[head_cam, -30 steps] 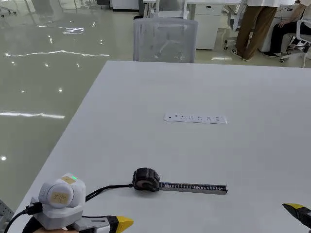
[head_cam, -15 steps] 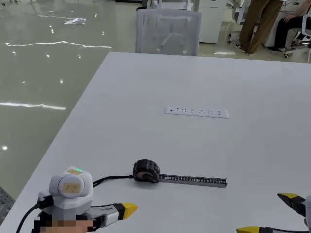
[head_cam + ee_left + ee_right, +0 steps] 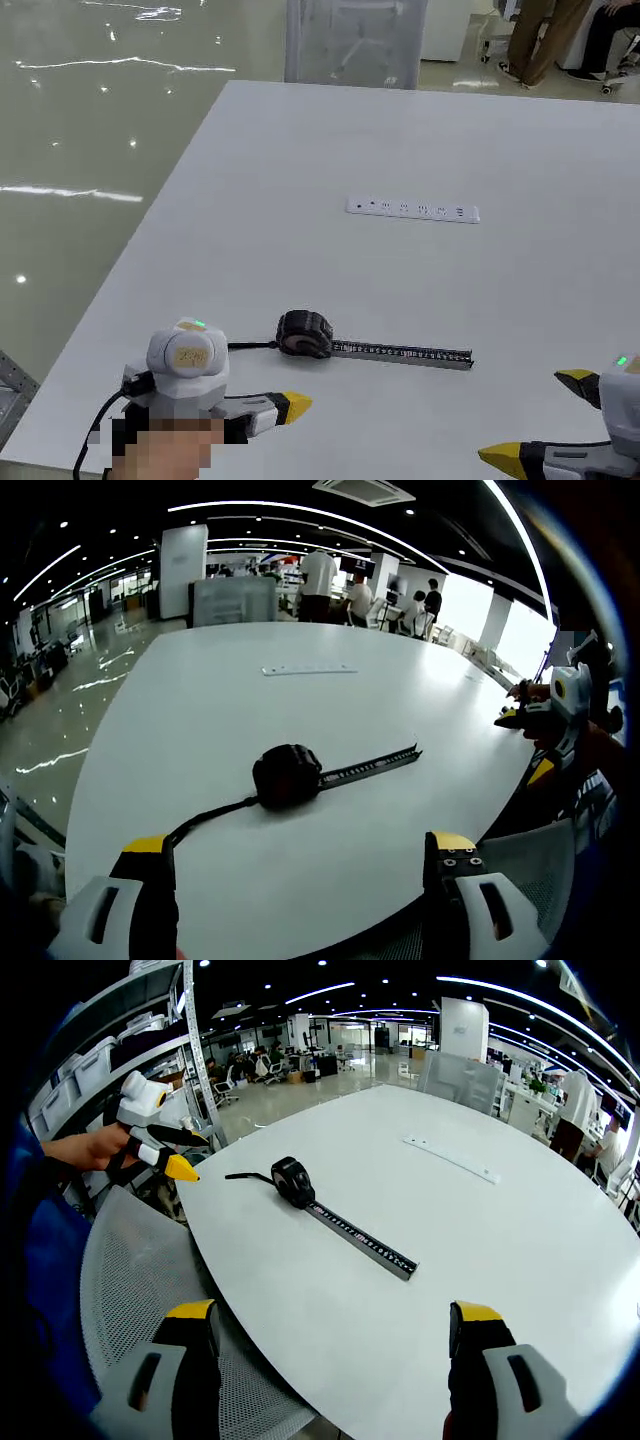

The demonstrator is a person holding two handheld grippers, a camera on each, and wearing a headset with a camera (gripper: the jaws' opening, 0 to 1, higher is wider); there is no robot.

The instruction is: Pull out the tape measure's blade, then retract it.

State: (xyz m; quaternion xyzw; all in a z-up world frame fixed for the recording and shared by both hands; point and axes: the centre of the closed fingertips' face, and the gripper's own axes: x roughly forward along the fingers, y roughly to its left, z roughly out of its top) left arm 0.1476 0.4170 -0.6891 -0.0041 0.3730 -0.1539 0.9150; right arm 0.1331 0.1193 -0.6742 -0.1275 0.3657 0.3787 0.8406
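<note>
Eased left gripper (image 3: pixel 300 843) and right gripper (image 3: pixel 334 1311) closer than a sec ago, both wide open, nothing held; tape measure (image 3: pixel 303 333) ahead between them, blade (image 3: pixel 400 352) still out.

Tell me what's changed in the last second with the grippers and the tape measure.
The left gripper has moved in toward the tape measure, the right gripper toward the free end of the blade. Both are open and hold nothing. The tape measure lies unmoved on the table, blade partly out; the head camera has tilted down.
</note>
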